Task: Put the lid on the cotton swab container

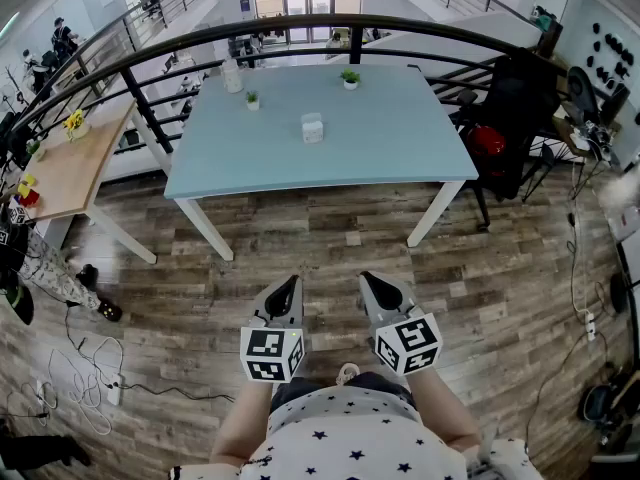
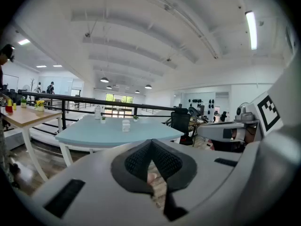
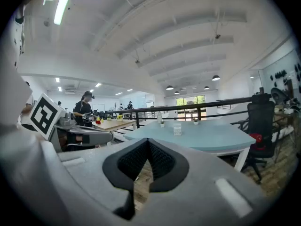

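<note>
Grey plastic with black ribbed pads, the left gripper [image 2: 151, 144] has its jaws pressed together with nothing between them. The right gripper [image 3: 147, 144] is the same, closed tight and empty. In the head view both sit at the bottom centre of the frame, side by side and slightly apart. Their jaws point up the frame toward the table, just above the person's star-print shirt [image 1: 350, 443].

Wooden floor [image 1: 330, 238] fills the stretch between the grippers and the pale blue table [image 1: 400, 138], which lies well apart from them in the upper middle. The cotton swab container [image 1: 312, 128] stands on the tabletop a little left of centre, upright, its long axis vertical. It is too small to tell whether a lid sits on it.

Further up the frame on the tabletop are a potted plant [image 1: 252, 99], a second potted plant [image 1: 350, 78] and a clear bottle [image 1: 232, 75]. A black railing [image 1: 147, 110] arcs behind the table.
</note>
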Demonstrator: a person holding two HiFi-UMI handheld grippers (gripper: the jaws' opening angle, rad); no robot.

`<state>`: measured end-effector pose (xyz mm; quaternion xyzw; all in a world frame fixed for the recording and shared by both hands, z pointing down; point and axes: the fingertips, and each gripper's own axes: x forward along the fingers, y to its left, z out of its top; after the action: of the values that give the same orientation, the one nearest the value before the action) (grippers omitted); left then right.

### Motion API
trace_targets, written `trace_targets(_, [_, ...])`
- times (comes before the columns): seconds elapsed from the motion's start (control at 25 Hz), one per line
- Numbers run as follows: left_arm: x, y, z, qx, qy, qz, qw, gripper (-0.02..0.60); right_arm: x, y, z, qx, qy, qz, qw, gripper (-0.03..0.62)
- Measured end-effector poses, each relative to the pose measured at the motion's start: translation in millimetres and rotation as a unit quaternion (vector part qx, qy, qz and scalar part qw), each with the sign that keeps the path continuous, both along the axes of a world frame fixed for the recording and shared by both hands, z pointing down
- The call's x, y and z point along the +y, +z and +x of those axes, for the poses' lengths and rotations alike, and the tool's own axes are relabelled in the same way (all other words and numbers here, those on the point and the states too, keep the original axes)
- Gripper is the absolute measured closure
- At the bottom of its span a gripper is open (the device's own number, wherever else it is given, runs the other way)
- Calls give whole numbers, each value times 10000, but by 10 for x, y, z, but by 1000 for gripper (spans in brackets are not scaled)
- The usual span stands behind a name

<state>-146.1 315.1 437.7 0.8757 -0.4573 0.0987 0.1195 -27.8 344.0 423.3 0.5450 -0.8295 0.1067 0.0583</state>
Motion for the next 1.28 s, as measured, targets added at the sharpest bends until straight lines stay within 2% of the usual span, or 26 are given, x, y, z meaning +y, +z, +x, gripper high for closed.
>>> trace_targets(0.48, [151,-16,11,73,35,10,10000,579,105,-93,68,73,-40,117,9999,589])
trace_targets(0.88, [252,57,227,83,-30,-32,10000,575,191,-14,271,70,-163,83,9998,588])
trace_targets(1.28, [401,174,481,133,18,-81,9999,475,297,140,532,-136,-195,-91,9997,576])
